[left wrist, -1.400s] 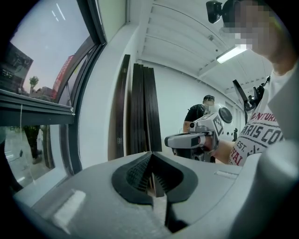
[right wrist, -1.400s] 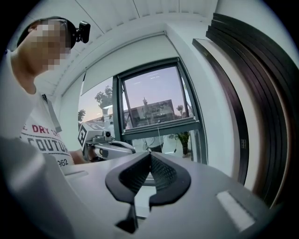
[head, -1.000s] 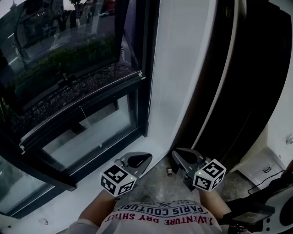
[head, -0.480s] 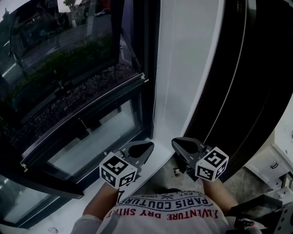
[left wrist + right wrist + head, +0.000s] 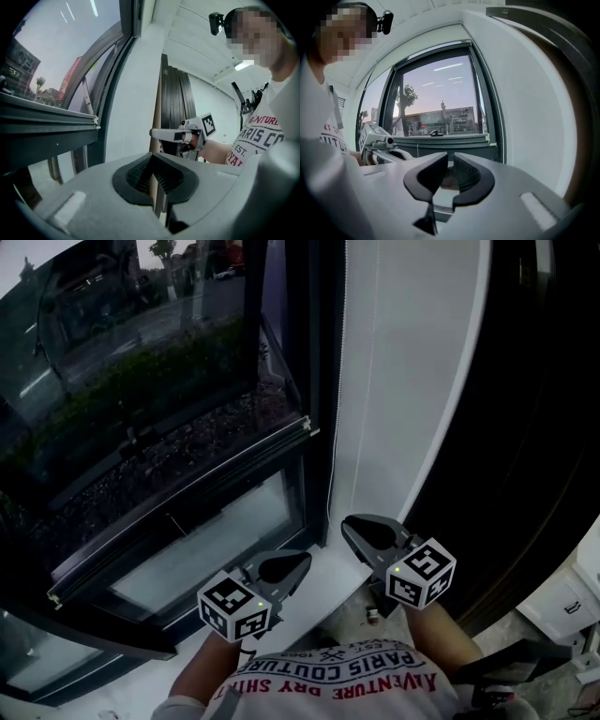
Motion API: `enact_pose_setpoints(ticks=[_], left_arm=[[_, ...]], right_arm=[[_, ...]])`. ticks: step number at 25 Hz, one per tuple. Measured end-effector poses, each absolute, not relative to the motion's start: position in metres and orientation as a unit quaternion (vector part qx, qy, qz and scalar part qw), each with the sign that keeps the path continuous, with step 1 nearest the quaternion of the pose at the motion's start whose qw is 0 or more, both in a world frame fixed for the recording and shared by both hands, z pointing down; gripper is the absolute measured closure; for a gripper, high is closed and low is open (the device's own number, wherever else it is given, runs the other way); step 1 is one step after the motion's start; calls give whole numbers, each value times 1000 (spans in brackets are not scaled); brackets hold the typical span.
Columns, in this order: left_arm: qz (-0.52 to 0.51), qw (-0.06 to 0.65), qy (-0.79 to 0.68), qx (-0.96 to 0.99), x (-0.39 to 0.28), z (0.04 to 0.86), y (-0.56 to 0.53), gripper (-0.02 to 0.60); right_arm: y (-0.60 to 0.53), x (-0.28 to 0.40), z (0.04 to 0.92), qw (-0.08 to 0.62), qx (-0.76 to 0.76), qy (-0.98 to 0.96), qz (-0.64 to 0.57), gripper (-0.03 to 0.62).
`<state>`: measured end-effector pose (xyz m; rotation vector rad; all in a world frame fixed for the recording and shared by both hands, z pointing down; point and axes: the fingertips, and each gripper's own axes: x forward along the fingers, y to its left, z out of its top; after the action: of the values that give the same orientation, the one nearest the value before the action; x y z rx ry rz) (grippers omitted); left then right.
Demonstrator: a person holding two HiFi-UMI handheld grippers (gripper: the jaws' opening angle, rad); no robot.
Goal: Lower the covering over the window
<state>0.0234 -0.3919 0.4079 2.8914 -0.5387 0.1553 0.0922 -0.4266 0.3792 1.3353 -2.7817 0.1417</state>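
The window fills the left of the head view, with a dark frame and no covering seen over the glass. A thin bead cord hangs along the frame's right edge and also shows as the bead cord in the right gripper view. My right gripper points at the white wall strip just right of the cord, without touching it. Its jaws have just been opening and stand slightly open with nothing between them. My left gripper is lower and left, over the sill; its jaws are shut and empty.
A white sill runs under the window. A dark panel stands right of the white wall strip. A small object lies on the floor, with a white unit and dark equipment at the bottom right.
Both grippers have moved forward toward the window's right corner, the right one further. The right gripper now sits higher in the picture than the left, close to the cord.
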Motion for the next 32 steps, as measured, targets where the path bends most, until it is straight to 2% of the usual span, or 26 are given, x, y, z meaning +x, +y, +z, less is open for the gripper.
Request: enact_pose_setpoints(ticks=[10, 16, 25, 29, 32], left_arm=[[63, 98, -216, 969, 11, 405, -441, 578], [71, 103, -235, 964, 2, 413, -464, 578], [77, 120, -253, 957, -7, 427, -477, 578], [78, 121, -257, 956, -11, 431, -479, 578], [78, 122, -261, 954, -14, 432, -479, 578]], right_arm=[[-565, 109, 332, 5, 505, -863, 1, 414], [-634, 126, 336, 19, 580, -814, -17, 391], [-679, 139, 357, 26, 615, -788, 8, 407], [-685, 139, 359, 23, 621, -783, 5, 460], [-684, 143, 360, 16, 625, -780, 9, 571]])
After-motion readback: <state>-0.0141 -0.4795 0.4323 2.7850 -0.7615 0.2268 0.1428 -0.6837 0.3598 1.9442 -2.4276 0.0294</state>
